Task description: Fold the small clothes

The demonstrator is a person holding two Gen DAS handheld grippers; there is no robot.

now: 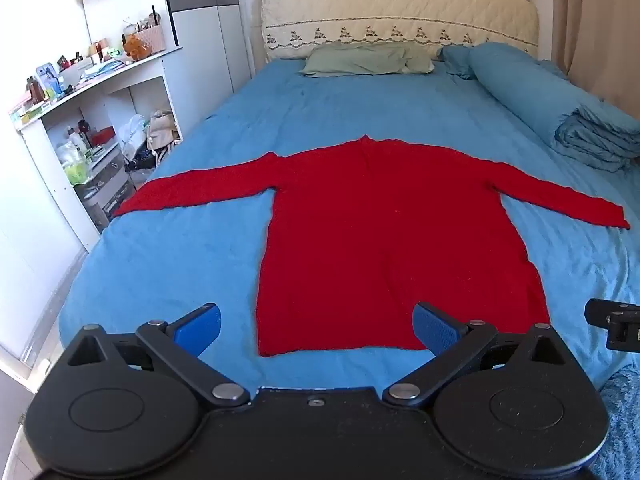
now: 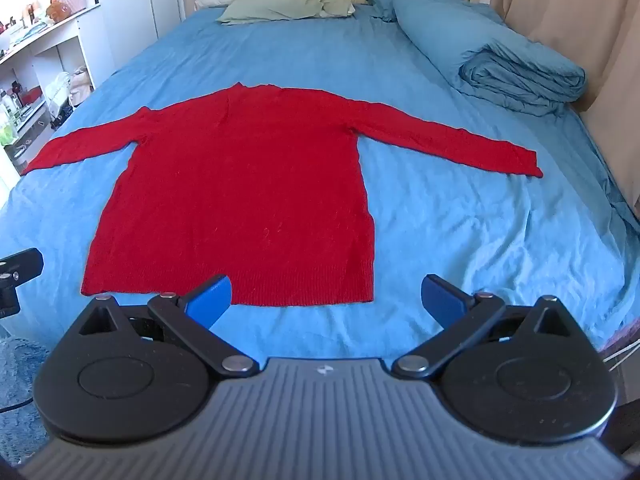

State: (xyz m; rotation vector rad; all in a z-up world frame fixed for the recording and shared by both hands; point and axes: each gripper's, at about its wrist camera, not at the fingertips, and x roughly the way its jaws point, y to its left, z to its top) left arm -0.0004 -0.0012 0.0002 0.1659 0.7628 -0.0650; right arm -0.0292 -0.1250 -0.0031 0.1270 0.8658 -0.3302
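A red long-sleeved sweater (image 1: 376, 232) lies flat on the blue bed sheet (image 1: 168, 264), both sleeves spread out, collar toward the headboard, hem toward me. It also shows in the right wrist view (image 2: 244, 196). My left gripper (image 1: 316, 330) is open and empty, hovering over the near edge of the bed at the sweater's hem, toward its left corner. My right gripper (image 2: 326, 298) is open and empty, just before the hem's right corner. Each gripper shows at the edge of the other's view: the right one (image 1: 616, 326), the left one (image 2: 16, 276).
A rolled blue duvet (image 2: 500, 52) lies along the bed's right side, a green pillow (image 2: 288, 6) at the headboard. A cluttered white shelf unit (image 1: 92, 120) stands left of the bed. A curtain (image 2: 580, 32) hangs on the right. A blue rug (image 1: 624, 408) lies on the floor.
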